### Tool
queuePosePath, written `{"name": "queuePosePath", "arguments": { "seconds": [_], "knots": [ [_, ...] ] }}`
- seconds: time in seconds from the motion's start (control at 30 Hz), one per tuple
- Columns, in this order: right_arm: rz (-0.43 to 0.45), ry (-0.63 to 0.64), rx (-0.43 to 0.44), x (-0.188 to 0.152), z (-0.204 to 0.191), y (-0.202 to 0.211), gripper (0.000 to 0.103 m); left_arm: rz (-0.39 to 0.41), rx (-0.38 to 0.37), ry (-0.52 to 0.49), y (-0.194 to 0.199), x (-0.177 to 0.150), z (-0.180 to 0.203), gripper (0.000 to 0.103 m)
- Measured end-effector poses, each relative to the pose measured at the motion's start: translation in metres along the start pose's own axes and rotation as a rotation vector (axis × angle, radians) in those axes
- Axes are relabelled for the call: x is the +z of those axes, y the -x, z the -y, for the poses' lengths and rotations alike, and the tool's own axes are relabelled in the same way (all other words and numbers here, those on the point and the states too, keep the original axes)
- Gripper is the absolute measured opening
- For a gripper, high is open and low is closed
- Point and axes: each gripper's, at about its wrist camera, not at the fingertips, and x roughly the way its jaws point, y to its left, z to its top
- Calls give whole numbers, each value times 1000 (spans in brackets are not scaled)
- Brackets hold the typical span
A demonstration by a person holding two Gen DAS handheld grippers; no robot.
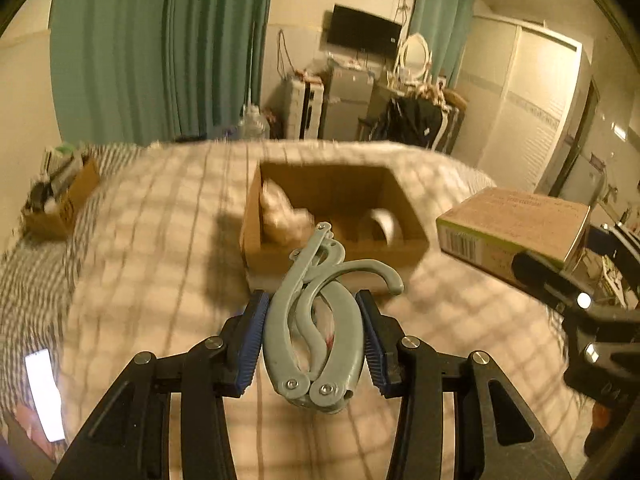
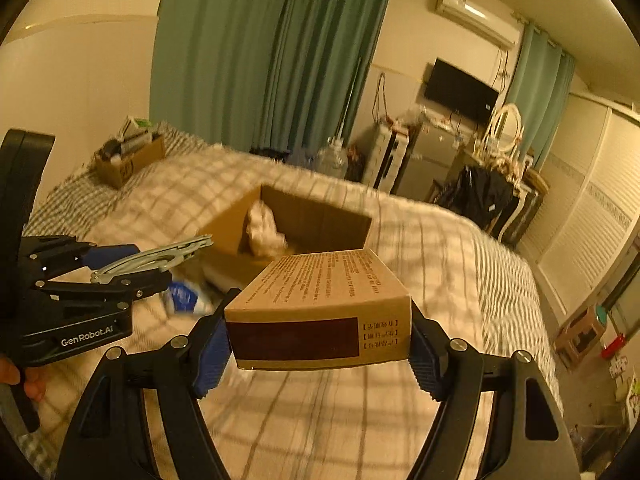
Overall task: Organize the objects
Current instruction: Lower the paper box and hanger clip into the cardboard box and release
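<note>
Jaws of my left gripper (image 1: 314, 338) are closed on a grey folding hanger (image 1: 316, 320), the blue pads (image 1: 254, 340) pressing its two curved arms from either side; its hook curls toward my right, and its far tip reaches over the near wall of the open cardboard box (image 1: 332, 256). Jaws of my right gripper (image 2: 320, 344) are clamped on a kraft-coloured carton (image 2: 320, 308), held flat with its dark red end panel facing the camera and printed text on its top face. In the left wrist view the same carton appears to the right of the open box, raised above the bedding, its barcode end turned toward the lens. In the right wrist view my left gripper appears at the left edge, holding the hanger roughly level just beside the box's near left corner.

The open cardboard box rests on a checked bedspread (image 1: 160, 240). Inside it lie a crumpled pale bundle (image 1: 280, 212) against the left wall and a roll of tape (image 1: 382, 224) toward the right; both are blurred. A blue-and-white packet (image 2: 186, 298) lies on the bedspread below the hanger. A second, smaller cardboard box (image 2: 128, 160) filled with items sits well apart at the far left edge of the bed. Green curtains (image 1: 160, 48) hang behind.
</note>
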Motion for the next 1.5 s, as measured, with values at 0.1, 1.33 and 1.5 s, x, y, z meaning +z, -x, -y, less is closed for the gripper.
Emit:
{"name": "queuePosePath", "arguments": {
  "seconds": [0.1, 1.33, 1.5],
  "knots": [
    [27, 2, -2, 24, 6, -9, 74, 35, 12, -24, -5, 29, 6, 45],
    [-2, -80, -7, 85, 46, -140, 87, 6, 135, -189, -120, 84, -8, 89],
    [50, -90, -26, 88, 52, -79, 92, 53, 144, -170, -72, 72, -19, 100]
  ]
}}
